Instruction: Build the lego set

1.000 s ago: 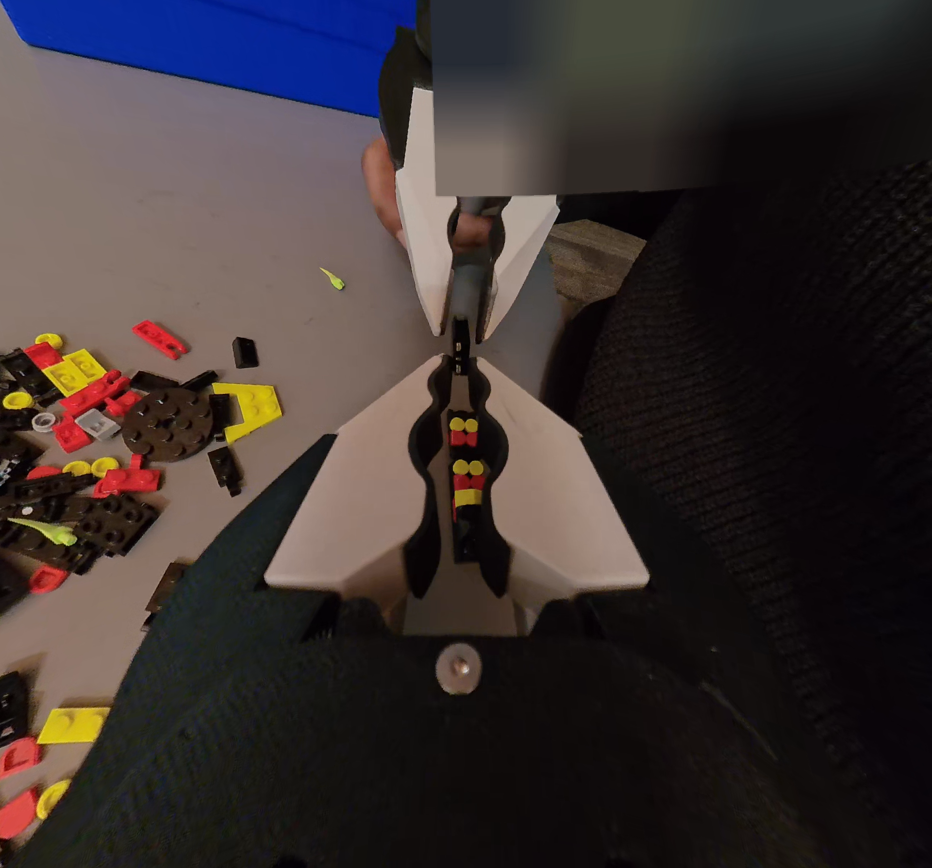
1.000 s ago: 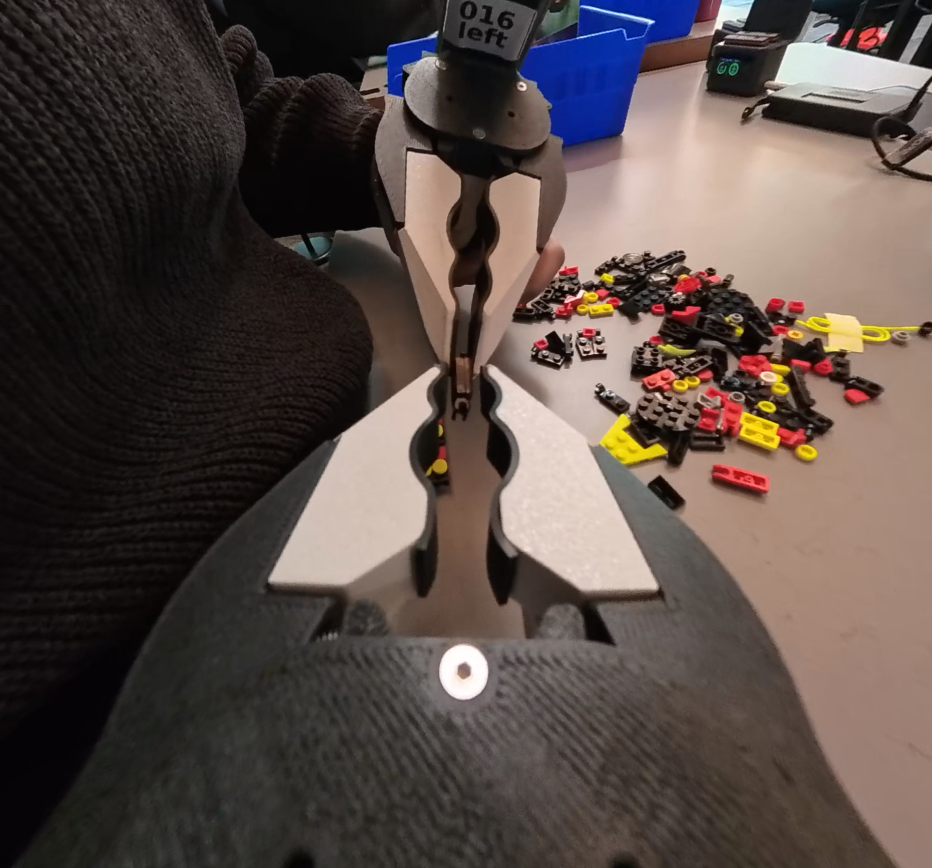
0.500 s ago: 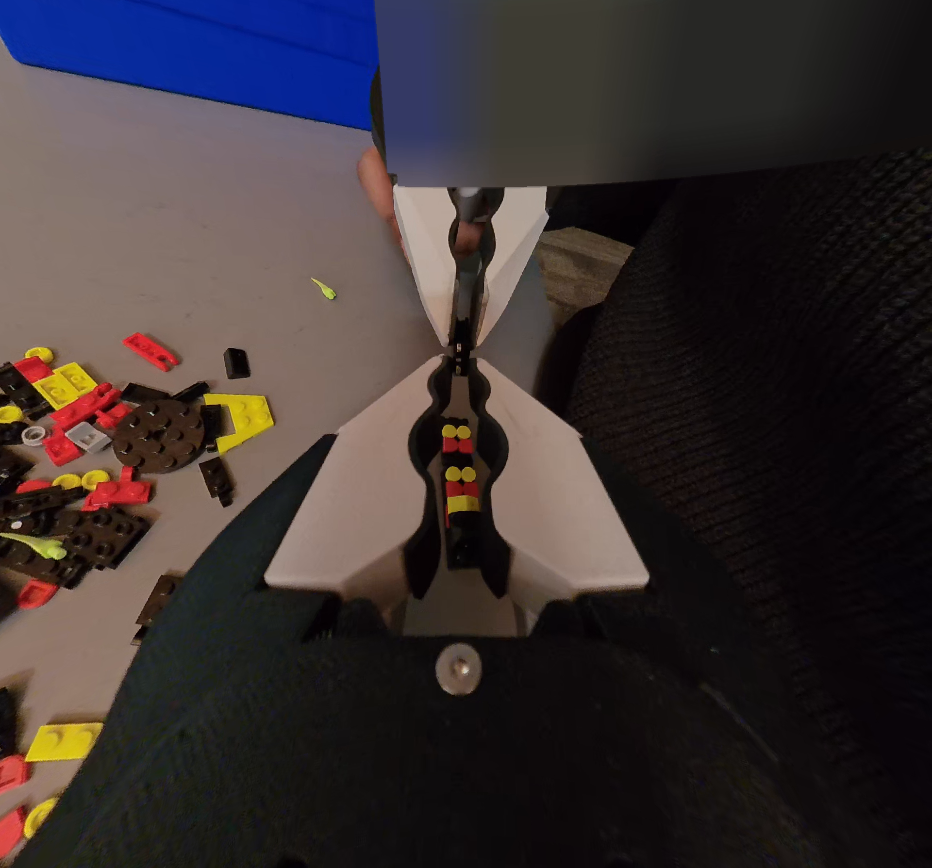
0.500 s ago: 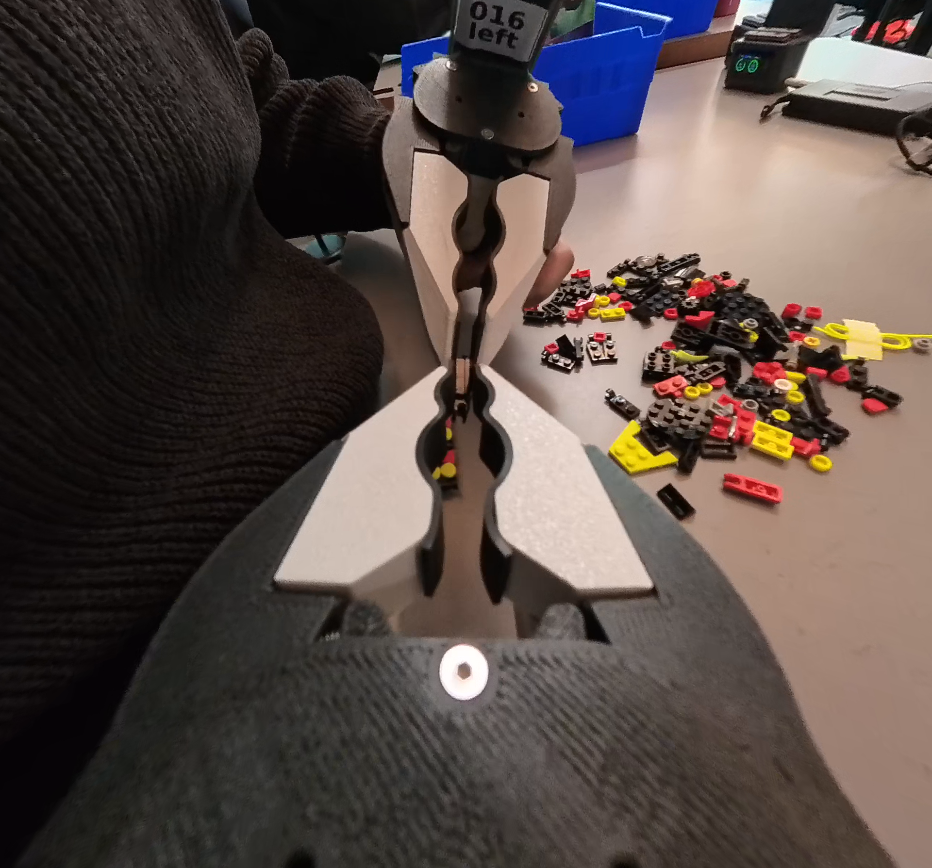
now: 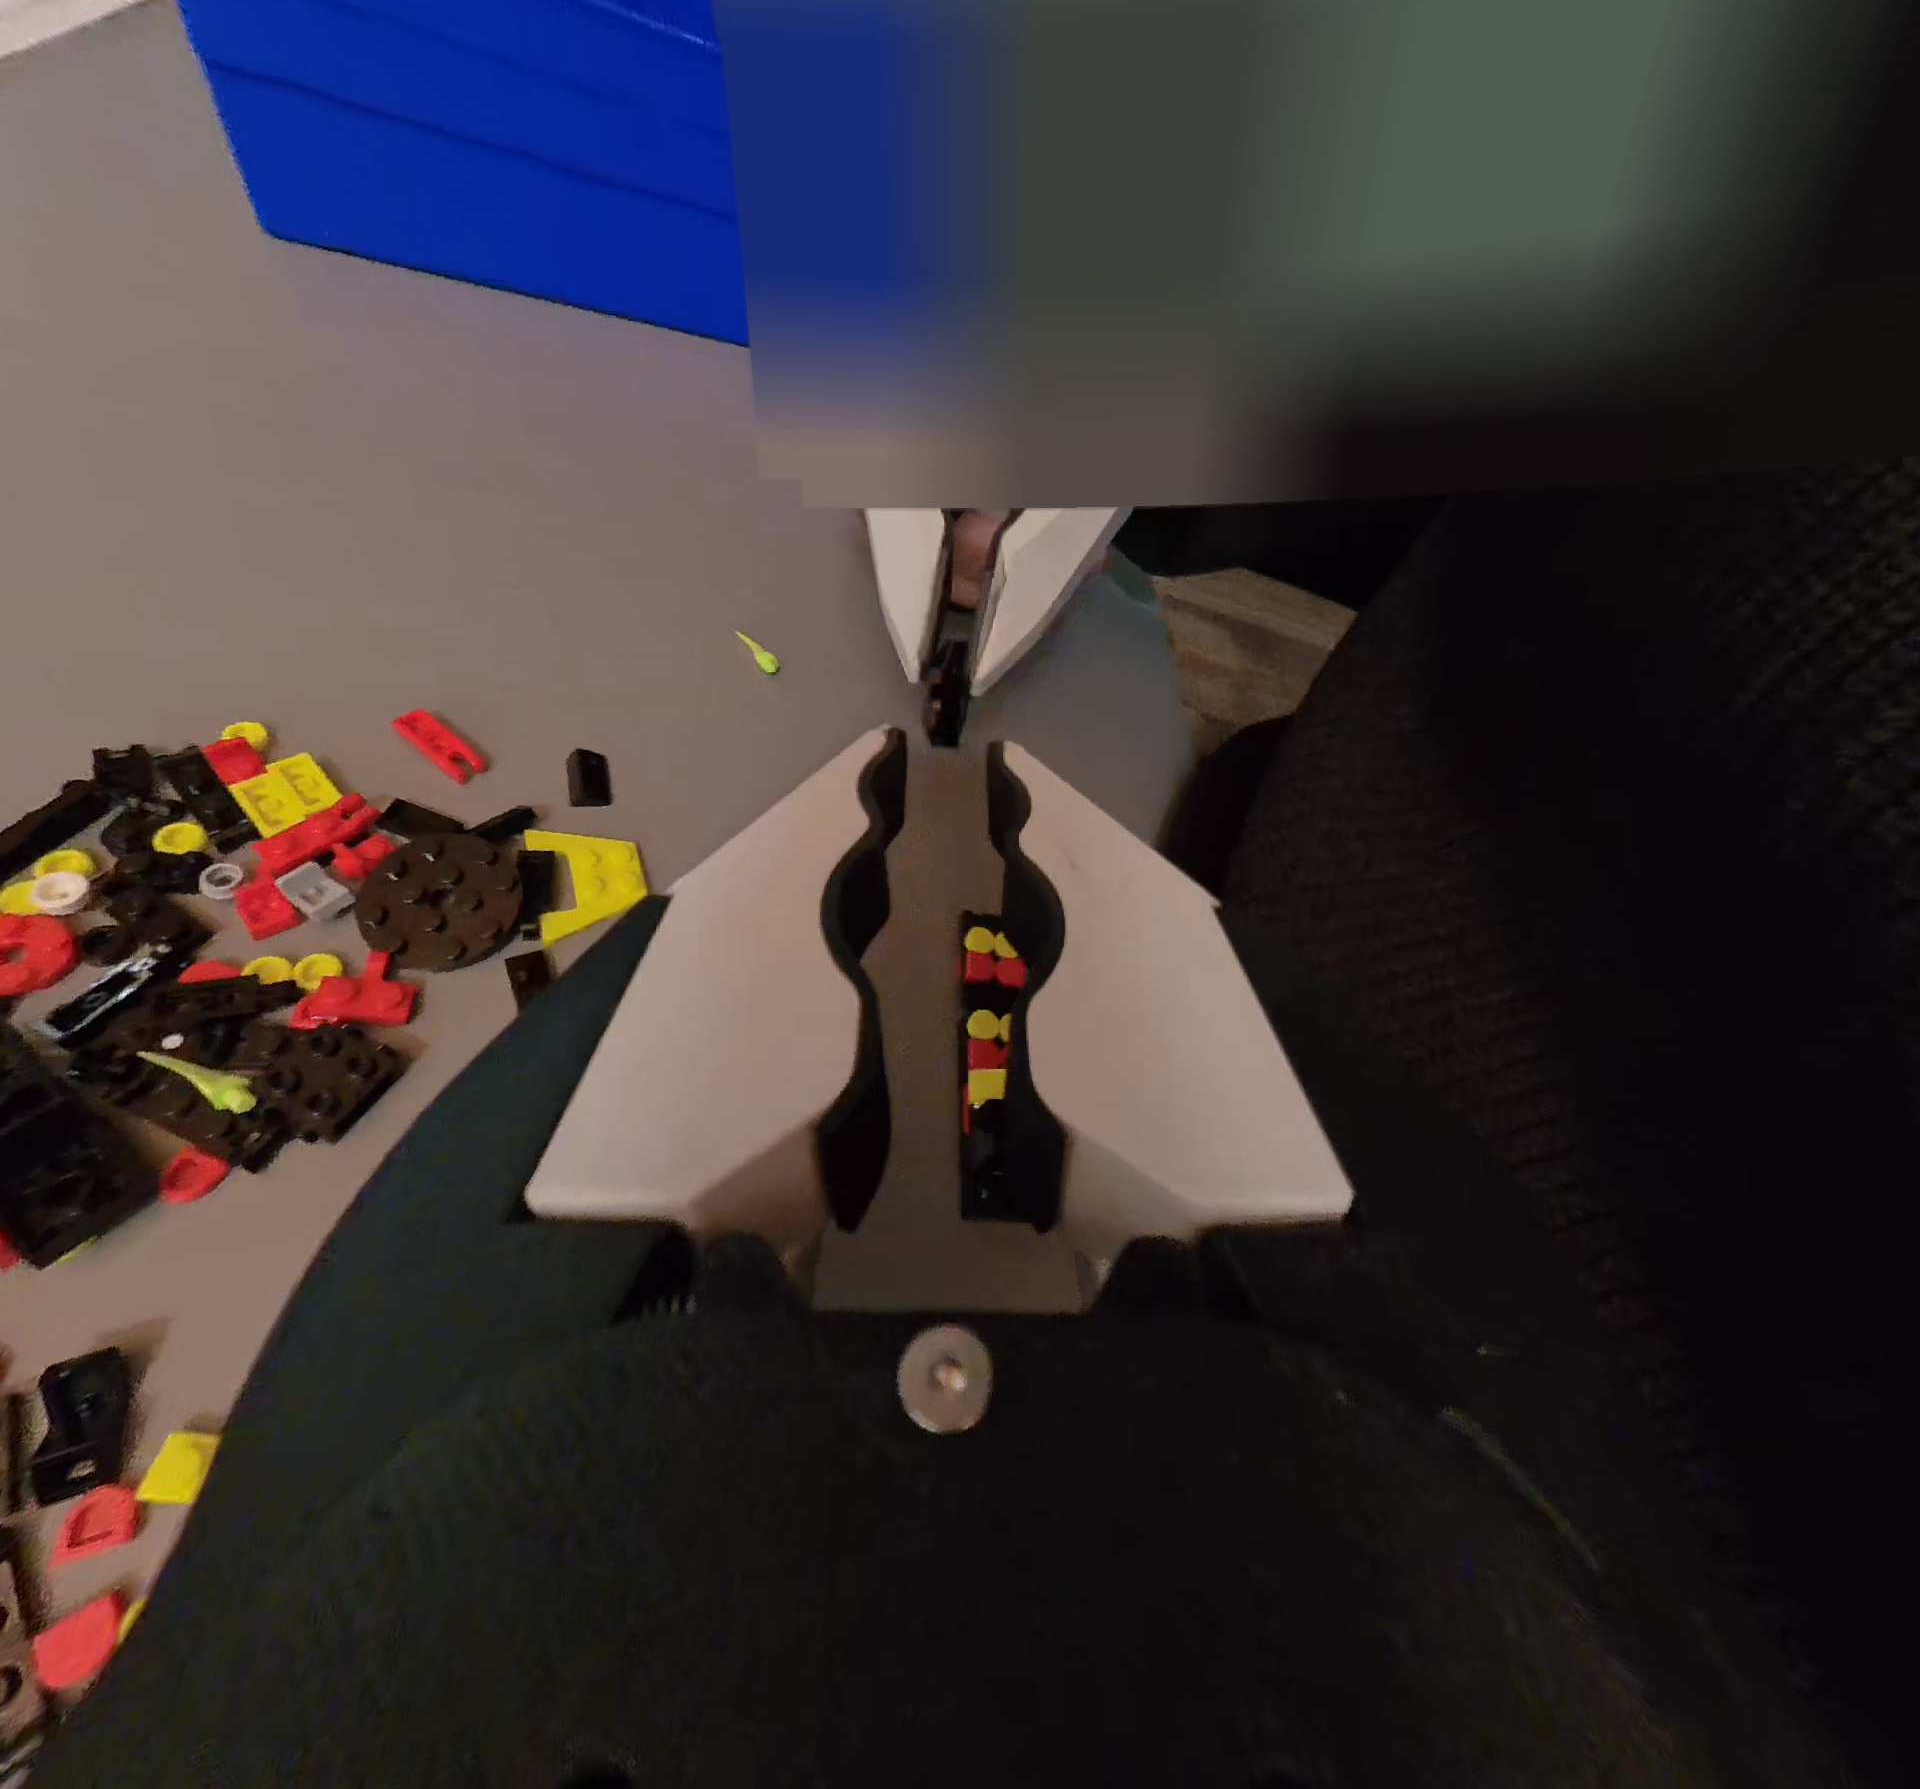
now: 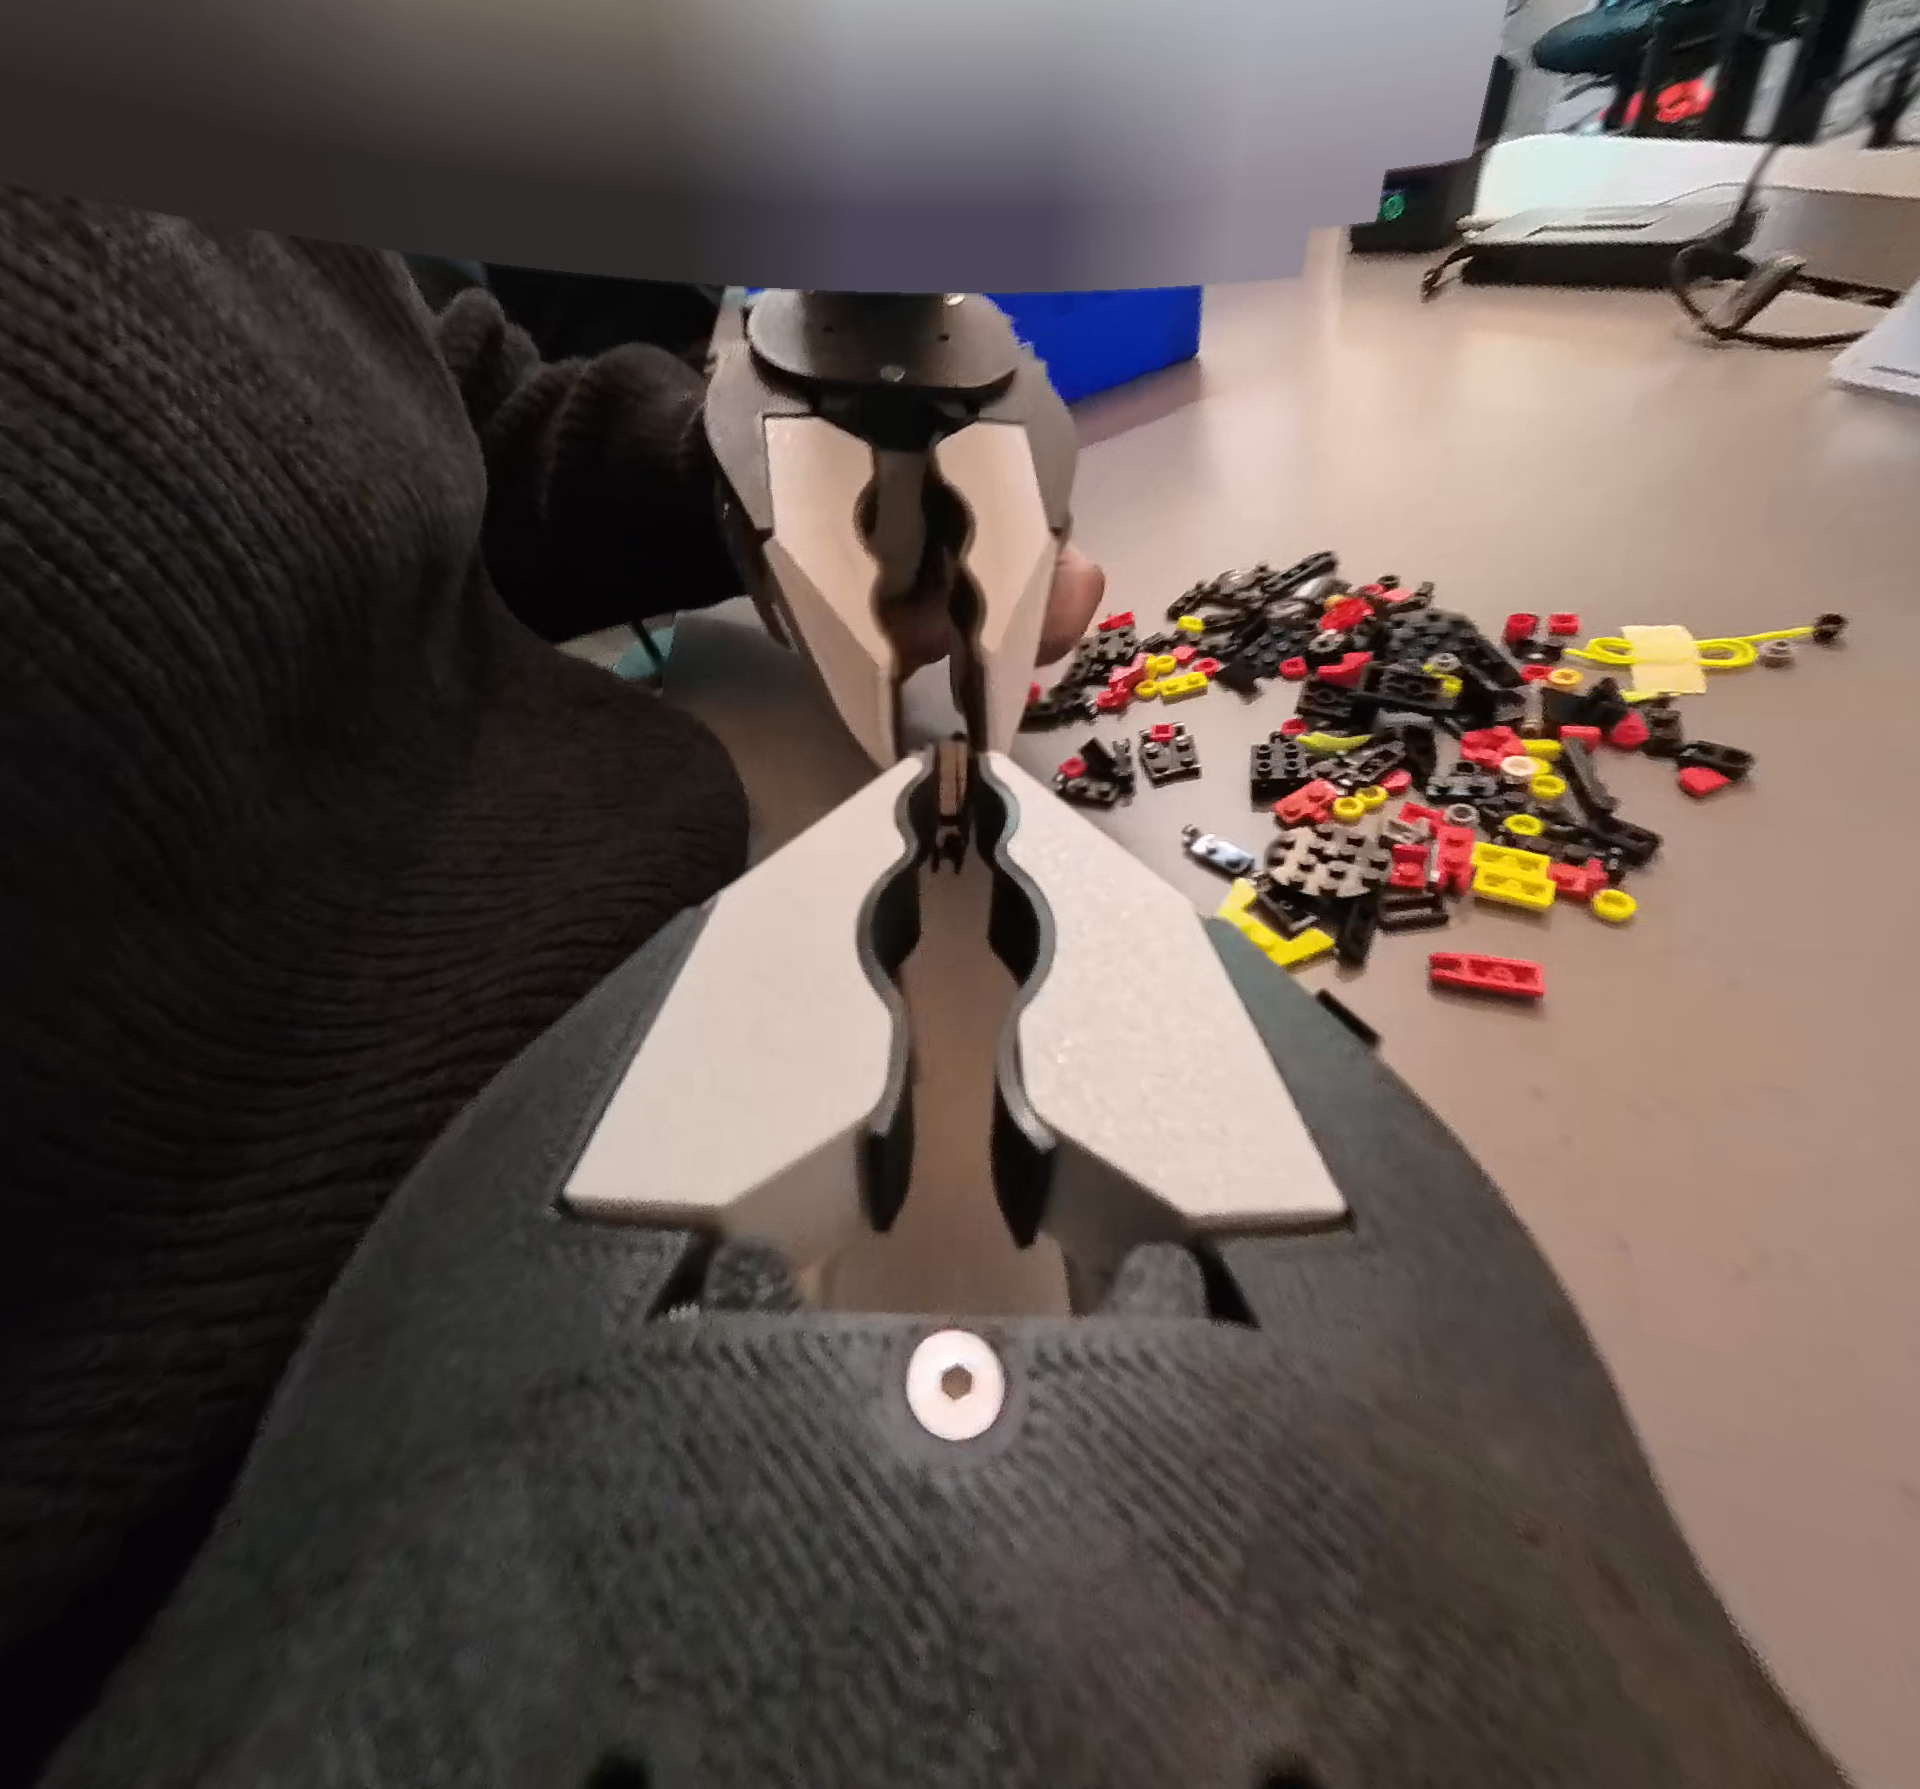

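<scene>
Black lego piece [image 6: 948, 804] clenched in right fingers [image 6: 1122, 1012]; left fingers [image 5: 727, 1012] parted, red-yellow-black strip [image 5: 987, 1043] against one.

Lego pile [image 5: 187, 970] cut off at left edge, partly blurred.

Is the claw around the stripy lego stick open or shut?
Open. The left gripper's fingers stand apart; the black, red and yellow lego strip touches one finger only, grey table showing beside it.
</scene>
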A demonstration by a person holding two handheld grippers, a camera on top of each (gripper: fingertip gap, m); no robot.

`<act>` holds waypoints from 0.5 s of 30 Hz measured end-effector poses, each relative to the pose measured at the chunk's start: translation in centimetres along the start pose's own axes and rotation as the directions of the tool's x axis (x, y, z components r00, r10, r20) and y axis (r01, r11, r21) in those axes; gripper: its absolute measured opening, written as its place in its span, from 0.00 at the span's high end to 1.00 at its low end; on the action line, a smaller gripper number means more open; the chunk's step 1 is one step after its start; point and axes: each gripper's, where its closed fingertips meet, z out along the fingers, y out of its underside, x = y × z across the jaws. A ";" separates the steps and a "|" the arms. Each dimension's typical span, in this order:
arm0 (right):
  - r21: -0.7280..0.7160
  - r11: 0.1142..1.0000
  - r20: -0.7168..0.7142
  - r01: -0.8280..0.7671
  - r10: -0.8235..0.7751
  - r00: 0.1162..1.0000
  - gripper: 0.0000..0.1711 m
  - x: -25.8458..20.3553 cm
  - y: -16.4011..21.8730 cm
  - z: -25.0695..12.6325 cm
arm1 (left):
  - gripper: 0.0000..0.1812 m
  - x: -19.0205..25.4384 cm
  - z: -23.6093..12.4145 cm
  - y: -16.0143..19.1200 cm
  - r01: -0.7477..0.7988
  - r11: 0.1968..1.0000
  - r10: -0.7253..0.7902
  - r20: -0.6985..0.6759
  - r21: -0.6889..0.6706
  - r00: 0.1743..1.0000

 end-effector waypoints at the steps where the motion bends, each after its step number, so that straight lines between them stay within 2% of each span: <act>1: 0.016 1.000 -0.020 -0.016 0.016 1.000 0.97 0.5 -0.1 -0.1 | 0.92 -0.2 0.0 0.0 0.004 1.000 -0.004 0.011 0.007 1.000; 10: 0.054 0.994 -0.032 -0.097 0.099 0.995 0.97 0.9 -0.5 0.6 | 0.89 -0.9 0.7 -0.6 0.124 0.988 -0.126 0.011 0.091 0.992; 15: 0.075 0.990 -0.020 -0.123 0.124 0.992 0.97 0.8 -0.8 0.7 | 0.95 -0.8 0.6 -0.6 0.097 0.991 -0.099 0.012 0.091 0.995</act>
